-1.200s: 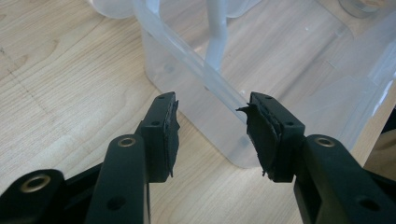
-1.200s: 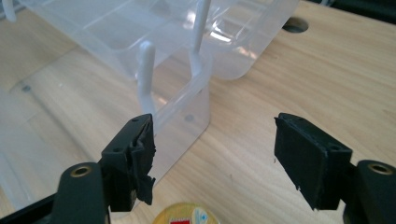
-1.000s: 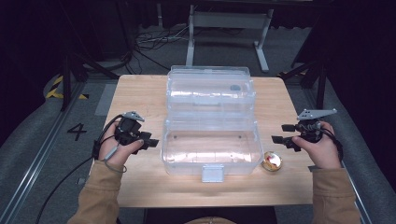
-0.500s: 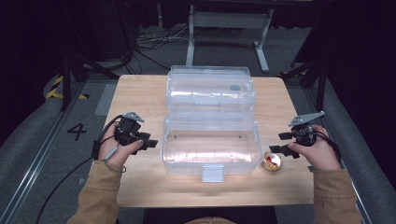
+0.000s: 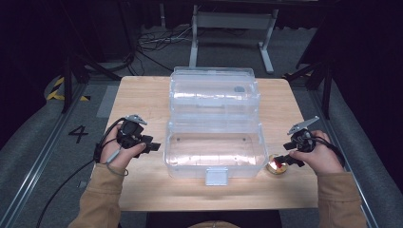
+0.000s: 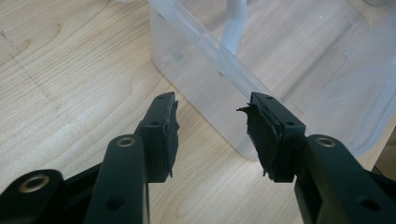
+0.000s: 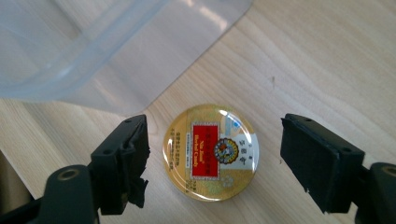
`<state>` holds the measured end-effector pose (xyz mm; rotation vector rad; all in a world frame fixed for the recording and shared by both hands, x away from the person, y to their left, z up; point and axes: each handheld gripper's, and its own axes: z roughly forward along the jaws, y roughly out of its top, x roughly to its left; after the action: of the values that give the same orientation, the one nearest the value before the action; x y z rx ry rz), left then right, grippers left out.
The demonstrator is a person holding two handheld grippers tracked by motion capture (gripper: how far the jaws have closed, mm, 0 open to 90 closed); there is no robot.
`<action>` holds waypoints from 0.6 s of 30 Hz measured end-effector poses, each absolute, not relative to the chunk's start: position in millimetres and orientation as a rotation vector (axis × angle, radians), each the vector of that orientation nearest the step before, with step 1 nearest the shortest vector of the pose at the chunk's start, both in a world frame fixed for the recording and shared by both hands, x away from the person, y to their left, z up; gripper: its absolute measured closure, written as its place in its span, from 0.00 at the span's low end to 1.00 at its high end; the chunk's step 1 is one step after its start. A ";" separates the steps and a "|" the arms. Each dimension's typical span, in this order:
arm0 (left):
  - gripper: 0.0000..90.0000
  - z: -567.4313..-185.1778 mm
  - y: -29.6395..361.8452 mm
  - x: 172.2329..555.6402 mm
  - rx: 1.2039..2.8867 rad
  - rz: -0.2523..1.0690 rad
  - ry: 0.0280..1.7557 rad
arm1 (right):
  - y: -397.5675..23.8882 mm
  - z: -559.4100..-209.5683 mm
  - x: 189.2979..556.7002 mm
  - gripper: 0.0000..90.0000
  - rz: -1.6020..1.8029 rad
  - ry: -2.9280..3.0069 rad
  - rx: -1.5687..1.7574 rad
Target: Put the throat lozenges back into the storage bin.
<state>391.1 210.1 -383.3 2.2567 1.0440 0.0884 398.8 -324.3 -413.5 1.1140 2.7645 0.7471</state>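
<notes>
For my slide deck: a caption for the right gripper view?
Open right claw straddling a round gold tin with a red label on the wooden table.

An open box sits mid-desk, its lid behind it, with a round tin on the desk just beside the box's near right corner, between the right gripper's spread jaws.
</notes>
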 end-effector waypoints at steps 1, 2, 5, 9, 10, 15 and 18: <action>0.59 -383.4 210.2 391.3 2.262 0.090 1.040 | -323.9 -414.9 398.8 0.27 0.725 2.774 1.121; 0.59 -383.7 210.0 391.4 2.262 0.089 1.038 | -323.5 -416.5 399.0 0.26 0.706 2.782 1.116; 0.59 -384.2 209.5 391.4 2.262 0.088 1.042 | -322.5 -420.8 400.1 0.26 0.680 2.796 1.101; 0.59 -384.7 209.5 391.5 2.262 0.086 1.044 | -321.5 -424.7 400.8 0.26 0.652 2.810 1.097; 0.59 -384.7 209.4 391.5 2.263 0.086 1.044 | -321.1 -426.1 400.9 0.25 0.645 2.819 1.092; 0.59 -385.0 209.1 391.7 2.265 0.085 1.042 | -317.8 -433.8 401.0 0.23 0.592 2.866 1.064; 0.59 -385.0 209.3 391.7 2.265 0.085 1.042 | -317.0 -436.2 401.4 0.22 0.577 2.878 1.060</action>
<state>391.7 209.3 -385.0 2.2652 1.0419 0.0846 401.4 -317.0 -436.2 1.0604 2.8777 0.5767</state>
